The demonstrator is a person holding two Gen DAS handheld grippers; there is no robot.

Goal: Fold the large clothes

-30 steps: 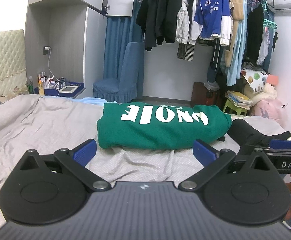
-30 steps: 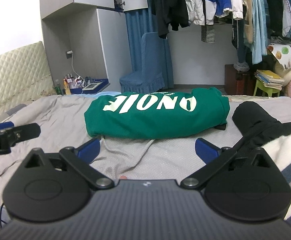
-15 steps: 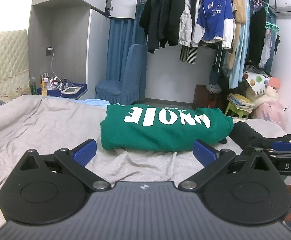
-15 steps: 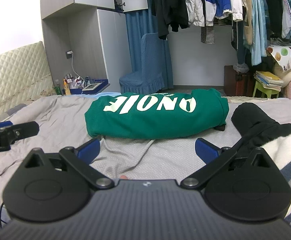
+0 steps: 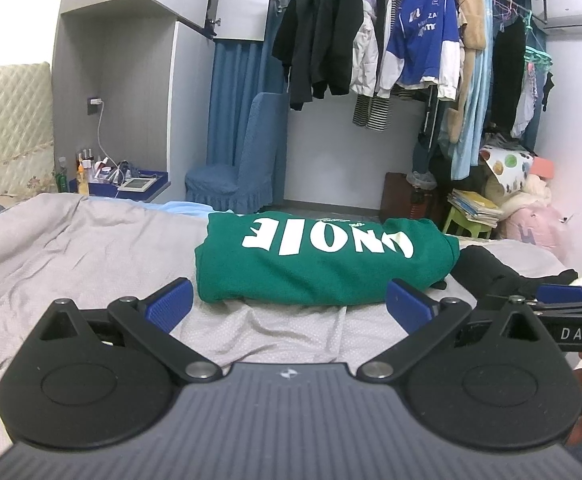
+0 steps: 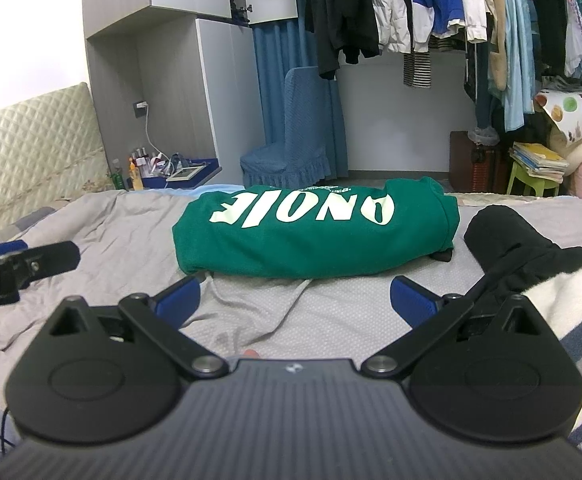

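Both the left gripper [image 5: 289,304] and the right gripper [image 6: 295,298] are held wide open and empty. The green sweatshirt [image 5: 323,264] lies folded on the bed [image 5: 91,248], just beyond them. The fold could be dragged loose if only the top layer were caught

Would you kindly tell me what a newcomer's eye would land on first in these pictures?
First, the folded green sweatshirt with upside-down white lettering, lying mid-bed on the grey sheet. Then the open left gripper and open right gripper before it, both empty, and a black garment to its right.
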